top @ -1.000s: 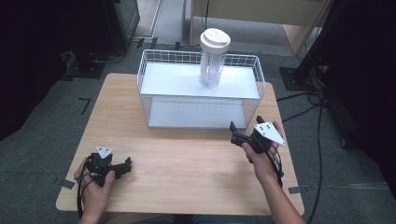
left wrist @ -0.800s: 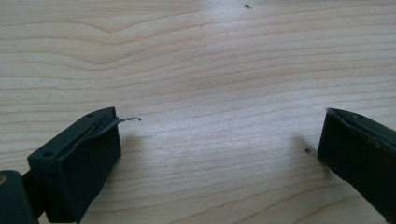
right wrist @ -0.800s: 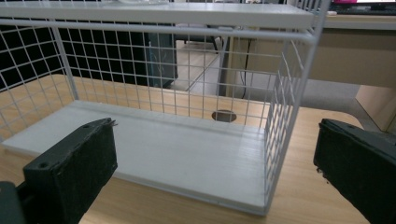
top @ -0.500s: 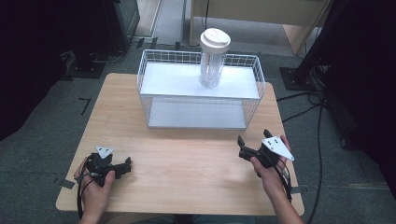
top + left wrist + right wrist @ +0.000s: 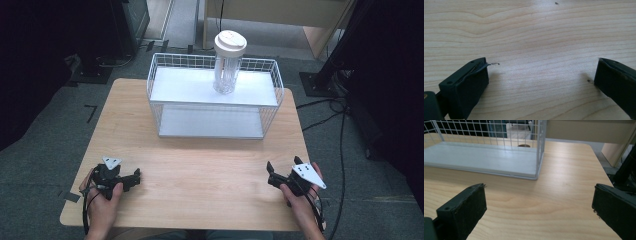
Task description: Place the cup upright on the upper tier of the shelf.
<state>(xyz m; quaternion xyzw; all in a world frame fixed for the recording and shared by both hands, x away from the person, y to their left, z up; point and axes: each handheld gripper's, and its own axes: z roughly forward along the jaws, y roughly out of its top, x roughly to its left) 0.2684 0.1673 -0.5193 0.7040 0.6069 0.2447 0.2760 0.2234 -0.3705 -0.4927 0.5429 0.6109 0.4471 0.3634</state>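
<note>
- White-lidded clear cup (image 5: 228, 65) stands upright on the wire rack (image 5: 270, 92), far across the counter (image 5: 200, 165).
- Right gripper (image 5: 284, 174) is nearer it; left gripper (image 5: 131, 178) is farther; both gape empty.

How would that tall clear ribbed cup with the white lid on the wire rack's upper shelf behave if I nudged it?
The tall clear ribbed cup with the white lid would probably tip easily: it is tall and narrow, with the wide lid on top. It looks like thin plastic, so likely light and squashable. If it fell, the round body might roll, though the white wire rack rim could stop it.
</note>
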